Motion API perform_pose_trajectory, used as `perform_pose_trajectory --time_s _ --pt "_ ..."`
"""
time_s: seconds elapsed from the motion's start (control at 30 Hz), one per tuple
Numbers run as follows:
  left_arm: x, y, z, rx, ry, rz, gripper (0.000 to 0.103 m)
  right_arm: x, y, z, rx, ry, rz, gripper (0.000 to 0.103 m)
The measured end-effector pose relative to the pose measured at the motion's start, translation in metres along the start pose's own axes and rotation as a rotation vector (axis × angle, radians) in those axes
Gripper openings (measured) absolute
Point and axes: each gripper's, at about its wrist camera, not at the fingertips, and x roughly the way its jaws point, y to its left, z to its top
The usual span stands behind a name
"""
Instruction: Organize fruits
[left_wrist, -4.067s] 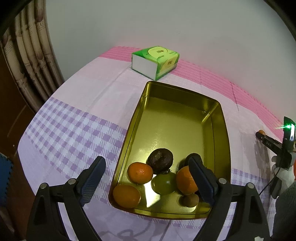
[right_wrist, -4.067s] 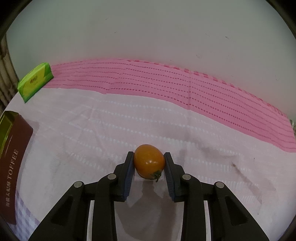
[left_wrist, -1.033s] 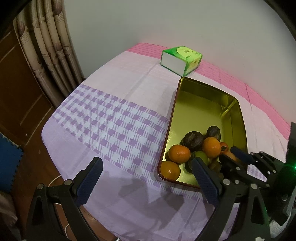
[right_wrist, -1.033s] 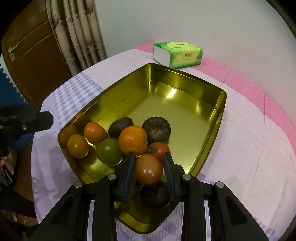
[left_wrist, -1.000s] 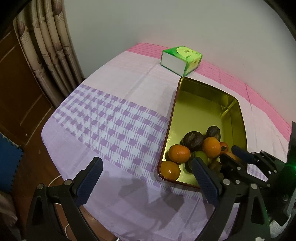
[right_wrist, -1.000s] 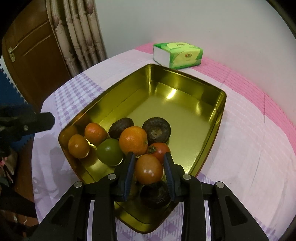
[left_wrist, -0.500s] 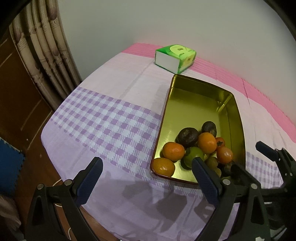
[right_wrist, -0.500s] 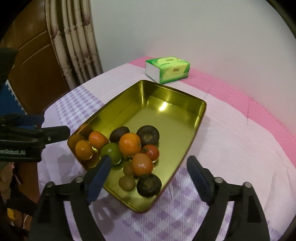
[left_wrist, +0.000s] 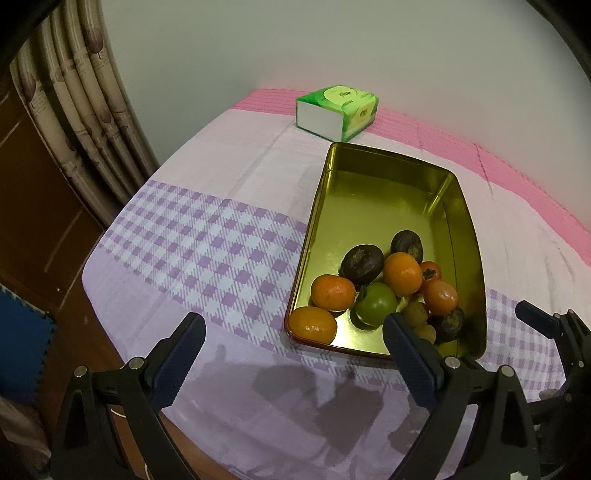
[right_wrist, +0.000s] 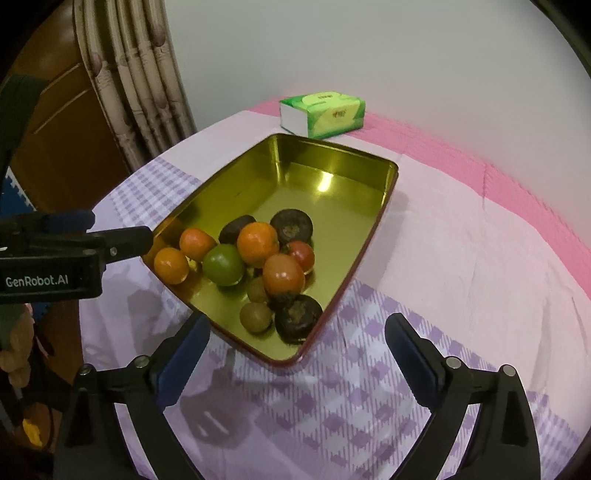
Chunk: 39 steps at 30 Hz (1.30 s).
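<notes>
- Left gripper (left_wrist: 293, 349) is hovering above the near table edge, jaws spread wide, gripping nothing.
- Right gripper (right_wrist: 295, 349) is hovering over the checked cloth just short of the tin, jaws likewise spread wide, nothing between them.
- Gold tin tray (right_wrist: 332, 157) is sitting on the tablecloth (left_wrist: 207, 236); all the fruit in view is lying inside it, bunched at the end nearest the grippers, while the far half is showing bare metal.
- Fruit count from the right wrist view, eleven pieces in all:
- Three oranges: one (right_wrist: 171, 265) against the near-left wall, one (right_wrist: 195, 243) just beside it, one (right_wrist: 258, 243) sitting mid-pile.
- One green tomato (right_wrist: 223, 264), touching the middle orange.
- Two red-orange tomatoes: a larger one (right_wrist: 283, 275) resting on top of the pile, a smaller one (right_wrist: 302, 255) just behind it.
- Three dark, wrinkled round fruits: two (right_wrist: 291, 226) (right_wrist: 236, 229) at the far side of the pile, one (right_wrist: 298, 317) near the closest corner; I cannot tell their kind.
- Two small brownish-green round fruits (right_wrist: 255, 316) (right_wrist: 257, 290), near the dark one at the corner.
- One green tissue pack (left_wrist: 337, 112) is lying beyond the tray's far end, apart from it.
- Curtain (right_wrist: 136, 74) is hanging at the left.
</notes>
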Motion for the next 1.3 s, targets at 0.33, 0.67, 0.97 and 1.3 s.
perform_pose_trajectory --time_s 0.33,0.67,0.97,1.3 --pt "0.003 -0.001 -0.001 0.004 0.01 0.001 0.096 0.005 -0.002 -0.002 0.005 0.027 -0.007 0.097" --pt "0.005 0.0 -0.002 0.003 0.014 0.004 0.096 0.01 -0.002 -0.004 0.009 0.048 -0.009 0.097" --pt "0.007 0.0 -0.004 0.003 0.018 0.003 0.096 0.015 -0.001 -0.008 0.017 0.072 -0.002 0.097" --pt "0.009 0.0 -0.005 0.001 0.025 -0.001 0.096 0.016 -0.002 -0.008 0.015 0.077 0.004 0.097"
